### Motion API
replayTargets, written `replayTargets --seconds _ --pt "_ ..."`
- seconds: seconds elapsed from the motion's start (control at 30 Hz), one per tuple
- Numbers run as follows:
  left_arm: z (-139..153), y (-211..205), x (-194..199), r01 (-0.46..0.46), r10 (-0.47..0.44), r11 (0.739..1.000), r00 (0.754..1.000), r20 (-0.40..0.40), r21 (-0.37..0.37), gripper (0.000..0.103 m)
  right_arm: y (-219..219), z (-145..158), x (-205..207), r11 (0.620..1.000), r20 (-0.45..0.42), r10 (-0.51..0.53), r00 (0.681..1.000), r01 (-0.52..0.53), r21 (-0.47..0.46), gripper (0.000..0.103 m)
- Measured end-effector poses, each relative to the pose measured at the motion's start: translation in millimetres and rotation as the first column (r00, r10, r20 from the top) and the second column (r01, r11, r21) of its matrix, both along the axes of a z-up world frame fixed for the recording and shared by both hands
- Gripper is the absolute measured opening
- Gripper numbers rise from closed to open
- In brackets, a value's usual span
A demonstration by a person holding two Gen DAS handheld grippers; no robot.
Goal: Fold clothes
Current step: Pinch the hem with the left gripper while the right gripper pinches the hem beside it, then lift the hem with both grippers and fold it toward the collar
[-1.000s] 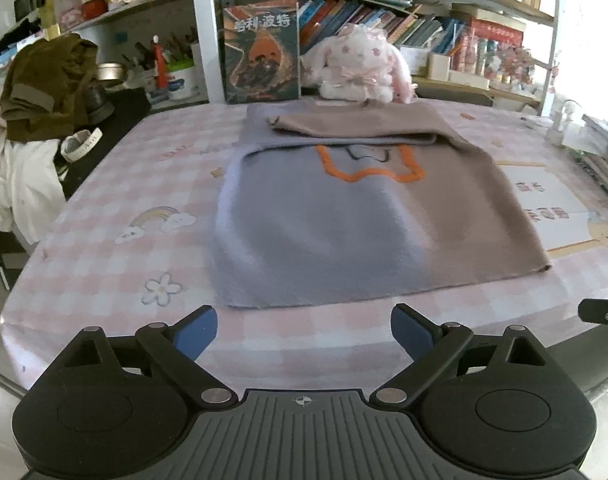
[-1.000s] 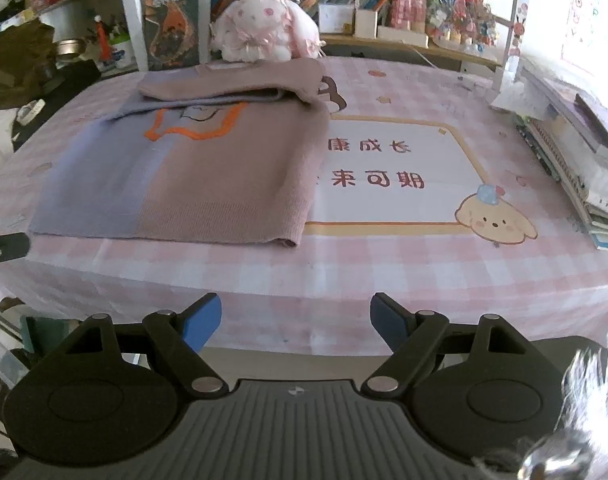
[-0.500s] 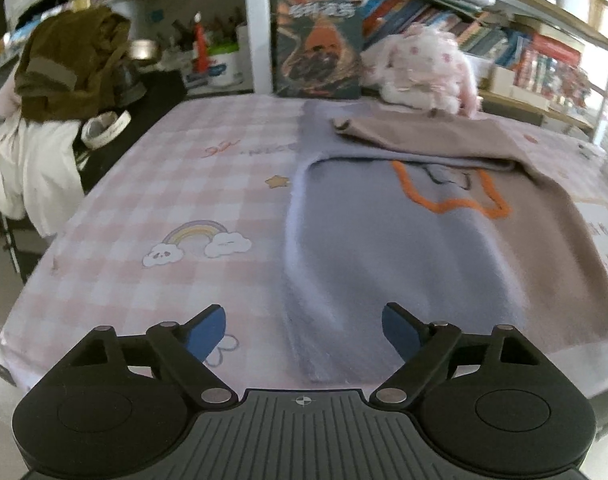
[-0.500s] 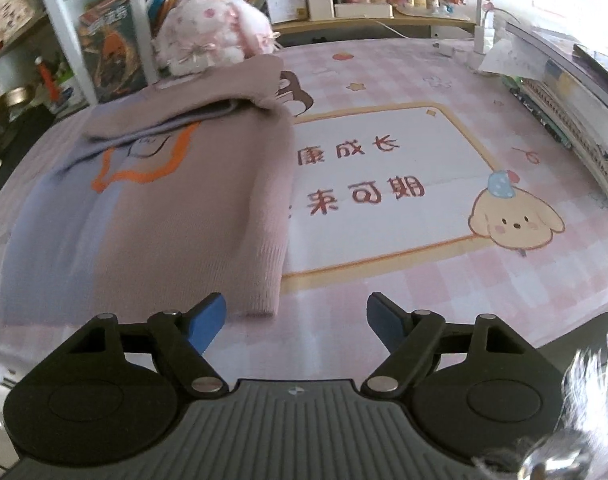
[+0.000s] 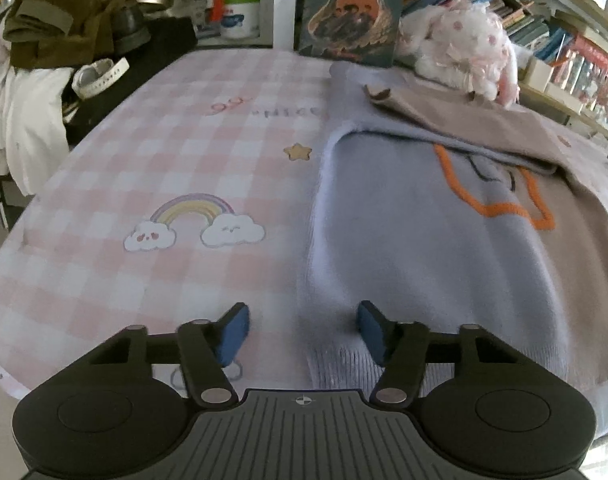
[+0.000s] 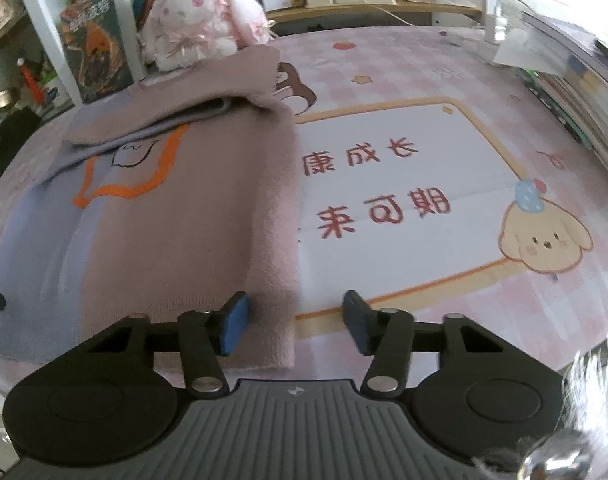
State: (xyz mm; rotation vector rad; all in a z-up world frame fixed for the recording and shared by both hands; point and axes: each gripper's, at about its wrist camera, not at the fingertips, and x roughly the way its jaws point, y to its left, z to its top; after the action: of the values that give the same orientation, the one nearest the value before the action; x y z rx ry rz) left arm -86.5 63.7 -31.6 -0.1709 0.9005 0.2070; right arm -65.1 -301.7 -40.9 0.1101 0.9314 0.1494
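Left claw (image 5: 302, 330) wide, holding nothing, blue pads straddling the near left hem corner of the sweater (image 5: 424, 248) — one pad over bare cloth cover, the other over the ribbed hem, presumably placed so that closing would pinch that corner. Pink-and-white checked counter (image 5: 176, 160) cover, smooth and printed with a rainbow (image 5: 192, 220) and a small star (image 5: 298, 152), flat beneath the garment. Sweater spread on the counter between the two claws, hem toward the cameras, sleeves already folded across the chest; soft, fuzzy knit in two tones, lavender-grey on the left half and dusty brown-pink on the right, with an orange outlined motif at the chest and ribbing along the hem. Fluffy plush rabbit (image 5: 460, 44) and an upright book (image 5: 350, 8) standing at the far edge, behind the collar. Right claw (image 6: 294, 326) likewise wide and holding nothing, straddling the near right hem corner of the sweater (image 6: 176, 240) — left pad above the knit, right pad above the glossy printed mat (image 6: 404, 184) with its red characters and cartoon puppy. Symmetrical placement at both hem corners suggestive of a paired pinch and a lift of the hem toward the collar; contact with the fabric not determinable from either view.
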Motion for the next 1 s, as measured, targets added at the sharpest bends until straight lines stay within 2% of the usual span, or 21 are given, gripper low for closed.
replayTargets --seconds 0.03,0.07,0.1,0.13,0.23,0.33,0.43,0.53,0.63,0.7,0.77,0.8,0.83,0.87,1.0 --pt "0.4 0.2 1.7 0.007 -0.007 1.000 1.000 0.004 -0.002 0.036 3.0 0.1 2.1 1.000 -0.001 0.010 1.000 -0.010 -0.002 0.036" --pt "1.1 0.3 3.2 0.017 -0.017 1.000 1.000 0.009 -0.011 0.029 6.0 0.2 4.1 1.000 -0.003 0.019 1.000 -0.019 -0.002 0.033" --pt "2.8 -0.4 4.7 0.026 -0.026 0.999 1.000 0.013 -0.022 0.014 8.7 0.3 5.7 1.000 -0.004 0.029 1.000 -0.029 0.001 0.023" --pt "4.5 -1.1 6.3 0.036 -0.035 0.999 0.999 0.017 -0.032 0.011 11.6 0.5 8.0 0.999 -0.006 0.039 0.999 -0.039 0.006 0.013" --pt "16.7 -8.1 8.5 0.080 -0.078 0.996 0.995 0.060 -0.040 0.010 18.6 3.8 13.5 0.999 -0.006 0.035 0.999 -0.035 0.021 0.010" --pt "23.1 -14.7 14.3 0.127 -0.125 0.991 0.990 0.065 -0.027 0.013 20.5 15.2 13.7 0.995 0.034 0.051 0.998 -0.053 0.080 0.010" --pt "16.2 -11.1 19.3 0.114 -0.113 0.993 0.993 0.024 -0.030 0.016 20.5 15.9 19.5 0.994 0.003 0.048 0.999 -0.048 0.101 0.011" --pt "10.6 -0.9 21.2 0.077 -0.078 0.994 0.997 -0.002 -0.077 0.017 14.9 9.4 22.9 0.992 -0.037 0.015 0.999 -0.010 0.125 0.017" --pt "5.4 6.4 22.1 0.054 -0.057 0.990 0.998 -0.017 -0.134 0.021 10.7 4.4 23.9 0.990 -0.067 -0.002 0.998 0.012 0.138 0.020" --pt "3.7 5.6 20.8 0.055 -0.057 0.989 0.998 -0.009 -0.138 0.024 9.8 3.0 24.0 0.989 -0.070 -0.003 0.998 0.013 0.145 0.021" --pt "2.1 4.7 19.6 0.057 -0.058 0.988 0.998 -0.001 -0.140 0.023 10.6 3.4 24.3 0.990 -0.064 0.010 0.998 -0.001 0.143 0.023" --pt "1.9 3.7 19.4 0.066 -0.067 0.989 0.998 0.004 -0.135 0.019 9.8 3.6 24.4 0.990 -0.064 0.010 0.998 -0.001 0.144 0.021" --pt "1.7 2.8 19.2 0.074 -0.074 0.989 0.997 0.005 -0.130 0.008 9.1 3.8 24.6 0.990 -0.065 0.010 0.998 -0.001 0.144 0.010" --pt "1.7 2.7 19.0 0.079 -0.079 0.988 0.997 0.003 -0.131 0.006 8.3 4.0 24.7 0.989 -0.065 0.010 0.998 0.000 0.145 0.010" --pt "6.9 1.7 11.1 0.096 -0.093 0.986 0.995 0.026 -0.139 0.005 3.4 6.7 22.7 0.989 -0.059 0.005 0.998 0.004 0.150 0.009"
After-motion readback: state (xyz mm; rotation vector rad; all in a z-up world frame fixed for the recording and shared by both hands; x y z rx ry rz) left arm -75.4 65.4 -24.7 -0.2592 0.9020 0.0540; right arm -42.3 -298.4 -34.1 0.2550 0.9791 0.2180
